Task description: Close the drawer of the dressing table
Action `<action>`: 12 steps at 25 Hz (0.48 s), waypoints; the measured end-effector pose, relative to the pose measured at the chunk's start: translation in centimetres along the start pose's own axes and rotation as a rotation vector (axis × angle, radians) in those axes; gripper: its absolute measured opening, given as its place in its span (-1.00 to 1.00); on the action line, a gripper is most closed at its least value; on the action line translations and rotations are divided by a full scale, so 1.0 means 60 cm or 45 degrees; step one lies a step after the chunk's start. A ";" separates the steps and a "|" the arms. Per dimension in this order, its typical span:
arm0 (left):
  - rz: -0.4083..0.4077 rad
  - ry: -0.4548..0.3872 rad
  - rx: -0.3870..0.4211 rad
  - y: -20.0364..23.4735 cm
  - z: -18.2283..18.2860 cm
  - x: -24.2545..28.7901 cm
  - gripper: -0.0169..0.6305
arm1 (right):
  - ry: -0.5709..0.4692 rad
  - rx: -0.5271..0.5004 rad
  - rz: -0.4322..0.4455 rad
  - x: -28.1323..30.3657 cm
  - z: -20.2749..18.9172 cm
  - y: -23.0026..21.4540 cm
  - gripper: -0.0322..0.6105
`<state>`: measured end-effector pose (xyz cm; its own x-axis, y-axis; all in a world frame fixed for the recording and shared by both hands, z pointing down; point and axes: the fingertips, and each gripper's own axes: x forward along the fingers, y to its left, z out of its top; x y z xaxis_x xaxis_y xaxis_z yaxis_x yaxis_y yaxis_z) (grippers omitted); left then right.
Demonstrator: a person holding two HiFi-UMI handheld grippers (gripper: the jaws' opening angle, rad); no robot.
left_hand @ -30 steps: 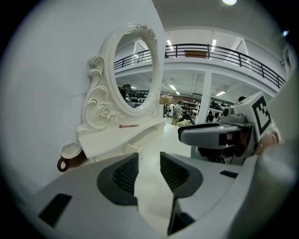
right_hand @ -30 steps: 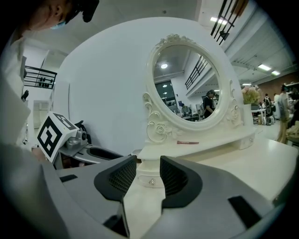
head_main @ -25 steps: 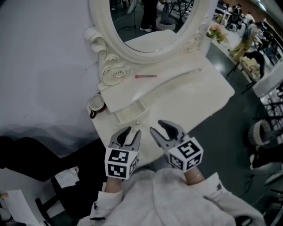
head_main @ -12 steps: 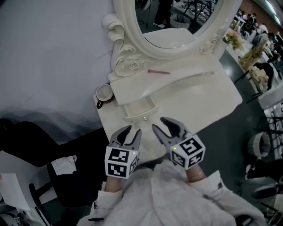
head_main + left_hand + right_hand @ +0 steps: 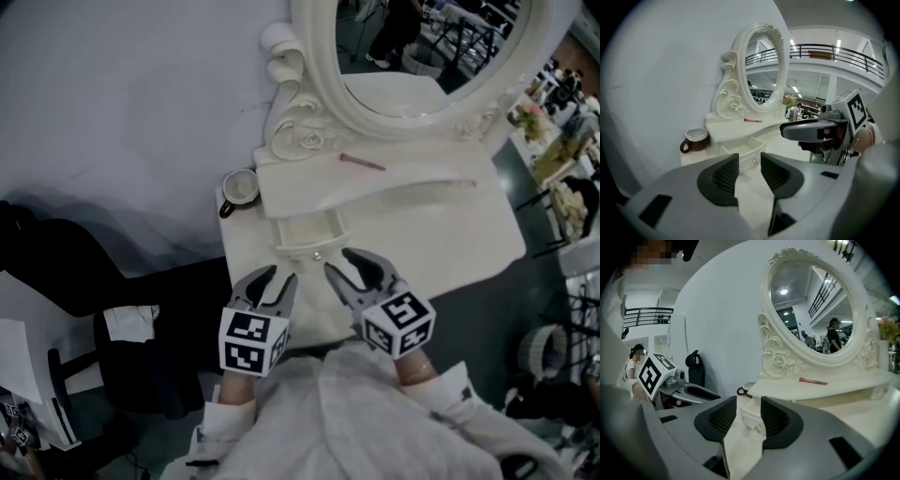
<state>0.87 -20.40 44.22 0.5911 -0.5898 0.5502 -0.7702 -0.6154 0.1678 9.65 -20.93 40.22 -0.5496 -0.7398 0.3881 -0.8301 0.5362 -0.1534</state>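
Drawer open, both grippers empty in front of it.
We see the drawer [image 5: 305,232] pulled out from under the raised shelf of the dressing table [image 5: 450,234], with its knob [image 5: 317,255] facing us. The left gripper [image 5: 279,277] and right gripper [image 5: 339,264] hang side by side near the drawer front, jaws partly apart, nothing between the pads. A cup [image 5: 240,187] sits at the table's back left, and a pink stick [image 5: 361,162] lies below the mirror [image 5: 431,47].
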 end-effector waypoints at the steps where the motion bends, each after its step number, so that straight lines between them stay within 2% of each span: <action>1: 0.008 0.001 -0.017 0.001 -0.001 0.001 -0.56 | 0.006 -0.004 0.010 0.001 -0.001 -0.004 -0.47; 5: 0.054 0.015 -0.025 0.006 -0.001 0.005 -0.56 | 0.031 -0.015 0.041 0.001 -0.005 -0.020 -0.47; 9: 0.110 0.024 0.030 0.015 -0.003 0.008 -0.56 | 0.052 -0.032 0.057 0.001 -0.010 -0.033 -0.46; 12: 0.104 0.030 0.071 0.013 -0.002 0.013 -0.55 | 0.061 -0.030 0.049 -0.001 -0.015 -0.046 -0.45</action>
<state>0.68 -21.29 44.89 0.5204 -0.6275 0.5792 -0.8009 -0.5940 0.0761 12.07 -22.00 41.45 -0.5755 -0.6983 0.4256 -0.8055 0.5738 -0.1477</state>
